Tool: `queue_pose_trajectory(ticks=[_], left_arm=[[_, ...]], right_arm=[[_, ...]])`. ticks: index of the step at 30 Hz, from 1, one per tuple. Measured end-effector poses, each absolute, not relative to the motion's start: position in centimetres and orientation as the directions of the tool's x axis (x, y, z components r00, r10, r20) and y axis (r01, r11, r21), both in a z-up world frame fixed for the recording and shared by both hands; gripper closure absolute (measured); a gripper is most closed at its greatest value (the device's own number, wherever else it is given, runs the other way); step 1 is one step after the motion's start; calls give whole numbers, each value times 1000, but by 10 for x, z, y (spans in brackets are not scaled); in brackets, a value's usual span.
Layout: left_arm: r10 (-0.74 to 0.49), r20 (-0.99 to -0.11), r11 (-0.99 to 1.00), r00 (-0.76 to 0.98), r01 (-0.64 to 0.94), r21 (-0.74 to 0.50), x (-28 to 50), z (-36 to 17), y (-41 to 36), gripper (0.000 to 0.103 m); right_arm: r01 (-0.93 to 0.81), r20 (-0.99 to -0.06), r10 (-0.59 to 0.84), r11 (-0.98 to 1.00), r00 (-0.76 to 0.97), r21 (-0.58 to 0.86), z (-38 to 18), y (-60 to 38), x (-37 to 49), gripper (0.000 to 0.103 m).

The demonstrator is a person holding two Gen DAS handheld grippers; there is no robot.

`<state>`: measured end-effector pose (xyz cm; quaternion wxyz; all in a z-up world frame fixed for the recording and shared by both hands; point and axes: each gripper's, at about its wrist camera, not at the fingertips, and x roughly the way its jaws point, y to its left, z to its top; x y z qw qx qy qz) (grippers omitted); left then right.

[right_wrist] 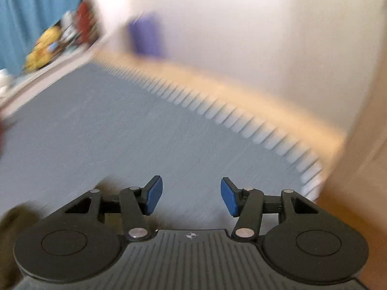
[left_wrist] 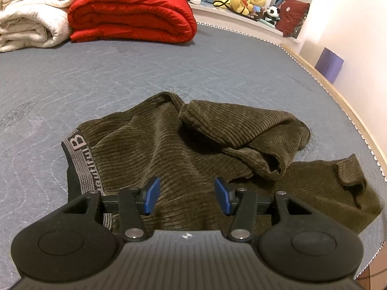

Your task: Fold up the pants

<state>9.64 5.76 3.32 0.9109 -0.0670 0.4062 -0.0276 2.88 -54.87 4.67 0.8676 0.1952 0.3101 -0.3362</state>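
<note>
The pants (left_wrist: 193,149), of olive ribbed fabric, are seen crumpled on the grey mattress (left_wrist: 121,77), nearer its wooden edge (left_wrist: 338,101) than the red blanket (left_wrist: 130,12). One leg (left_wrist: 244,130) is doubled back over the body of the pants; the other leg (left_wrist: 338,186) is spread toward the mattress edge. The lettered waistband (left_wrist: 79,159) is turned outward on the side of the pants away from that edge.

The left hand-held gripper (left_wrist: 187,198) is held above the pants, fingers spread, with nothing gripped. The right hand-held gripper (right_wrist: 191,197) is likewise spread and empty, over bare mattress beside the pants; its view is heavily blurred, and only a dark scrap of fabric (right_wrist: 12,220) is visible at its lower left.

Hazards, as judged:
- If the overlapped leg is pinched together with the layer beneath, both layers are likely to be lifted and the tangle tightened.
- If the waistband is left twisted, a skewed fold is to be expected.
- A grasp attempted while the right view is blurred is likely to miss the fabric.
- The leg nearest the mattress edge can be dragged over it by a careless pull.
</note>
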Motion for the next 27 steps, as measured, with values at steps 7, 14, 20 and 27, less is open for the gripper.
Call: queue_pose_trajectory(ticks=[7,14,20,27], left_arm=[[-97,-739,988,666,-23,-150,98,33,63,48],[-86,-746,991,661,-18,-131,100,29,61,47],[-77,-756,992,650,-30,-126,106,23,60,47],[-81,-759,992,646,-20,-123,109,21,59,47]], right_arm=[[338,-700,-97,916,707,215,21,-509,59,49],[-160,-806,-4,979,592,-123,-50,-382,90,34],[-157,-731,-236,891,640,-425,-92,-358,113,71],[385,-581,-391,912,714,-141,-8,-505,100,73]])
